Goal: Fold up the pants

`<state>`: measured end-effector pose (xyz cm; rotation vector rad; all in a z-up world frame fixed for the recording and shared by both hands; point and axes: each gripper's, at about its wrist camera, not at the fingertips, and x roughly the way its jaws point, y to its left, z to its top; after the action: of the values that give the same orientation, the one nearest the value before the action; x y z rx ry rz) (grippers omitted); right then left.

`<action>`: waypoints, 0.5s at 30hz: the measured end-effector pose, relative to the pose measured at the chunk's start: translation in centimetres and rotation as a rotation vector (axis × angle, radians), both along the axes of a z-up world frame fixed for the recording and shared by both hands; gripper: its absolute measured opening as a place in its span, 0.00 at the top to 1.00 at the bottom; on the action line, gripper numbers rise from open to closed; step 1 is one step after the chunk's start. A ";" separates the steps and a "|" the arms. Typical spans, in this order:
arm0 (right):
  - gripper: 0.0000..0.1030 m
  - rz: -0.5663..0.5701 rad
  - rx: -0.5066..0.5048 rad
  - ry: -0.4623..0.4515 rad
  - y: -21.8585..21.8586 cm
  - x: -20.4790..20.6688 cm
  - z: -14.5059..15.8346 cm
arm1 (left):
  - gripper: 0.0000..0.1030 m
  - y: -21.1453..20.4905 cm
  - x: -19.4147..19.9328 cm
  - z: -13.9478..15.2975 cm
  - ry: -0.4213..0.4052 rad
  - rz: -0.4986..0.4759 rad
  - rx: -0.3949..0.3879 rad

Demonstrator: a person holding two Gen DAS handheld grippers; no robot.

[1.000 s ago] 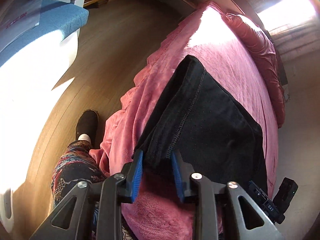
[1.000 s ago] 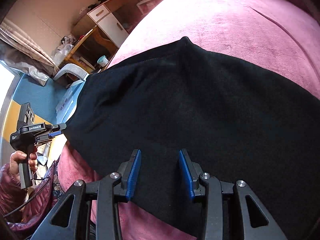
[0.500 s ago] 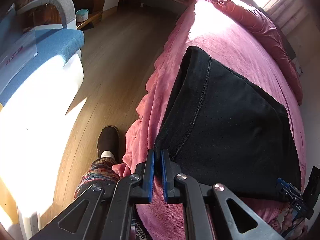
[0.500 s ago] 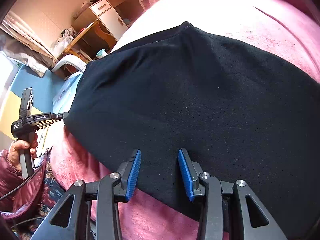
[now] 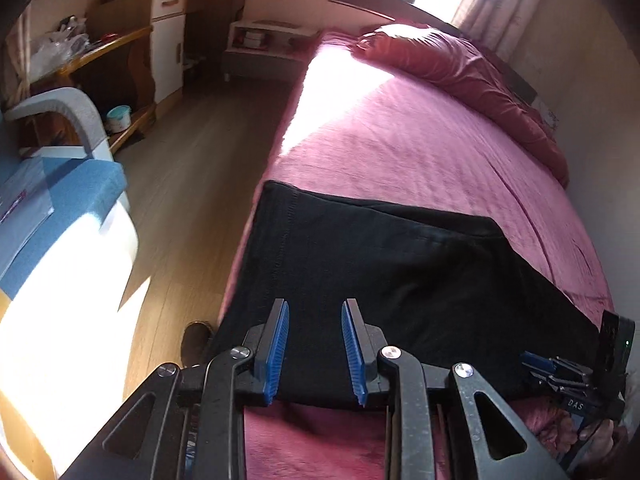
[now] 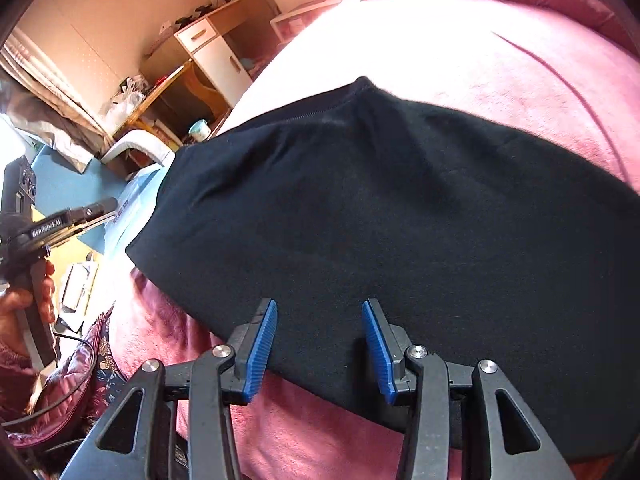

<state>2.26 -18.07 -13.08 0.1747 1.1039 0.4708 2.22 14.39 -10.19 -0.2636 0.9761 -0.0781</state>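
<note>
The black pants [image 5: 400, 292] lie folded flat on the pink bed cover [image 5: 420, 160], near the bed's near edge. My left gripper [image 5: 314, 346] is open and empty, above the near left part of the pants. My right gripper [image 6: 318, 348] is open and empty, above the near edge of the pants [image 6: 400, 220]. The right gripper also shows at the lower right of the left wrist view [image 5: 560, 372], and the left gripper shows at the left of the right wrist view [image 6: 80, 220].
A pink pillow [image 5: 472, 76] lies at the head of the bed. Left of the bed is wooden floor [image 5: 188, 200], a blue and white chair [image 5: 60, 200], a wooden desk [image 5: 100, 64], a white cabinet [image 5: 168, 40] and a nightstand [image 5: 264, 48]. My shoe [image 5: 196, 340] stands by the bed.
My left gripper opened after being shut half a second ago, and it rose and tilted up toward the head of the bed. The pants lie flat. The right gripper stayed open.
</note>
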 end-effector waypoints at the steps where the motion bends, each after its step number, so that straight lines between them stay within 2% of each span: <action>1: 0.56 -0.011 -0.004 -0.005 -0.3 -0.1 0.3 | 0.73 -1.3 0.2 -0.3 0.008 -0.043 -0.010; 8: 0.56 -0.084 -0.061 0.008 -3.2 -1.0 0.9 | 0.73 -8.1 0.6 -3.0 0.081 -0.234 0.013; 13: 0.58 -0.144 -0.141 0.048 -6.4 -1.7 0.0 | 0.73 -9.6 0.5 -5.9 0.176 -0.263 0.106; 15: 0.68 -0.162 -0.179 0.098 -7.8 -2.0 -1.0 | 0.73 -9.5 0.2 -6.4 0.175 -0.256 0.110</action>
<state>0.27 -25.85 -14.12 0.1294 1.2111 0.2192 2.43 4.85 -16.62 -0.0432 1.1807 -0.2372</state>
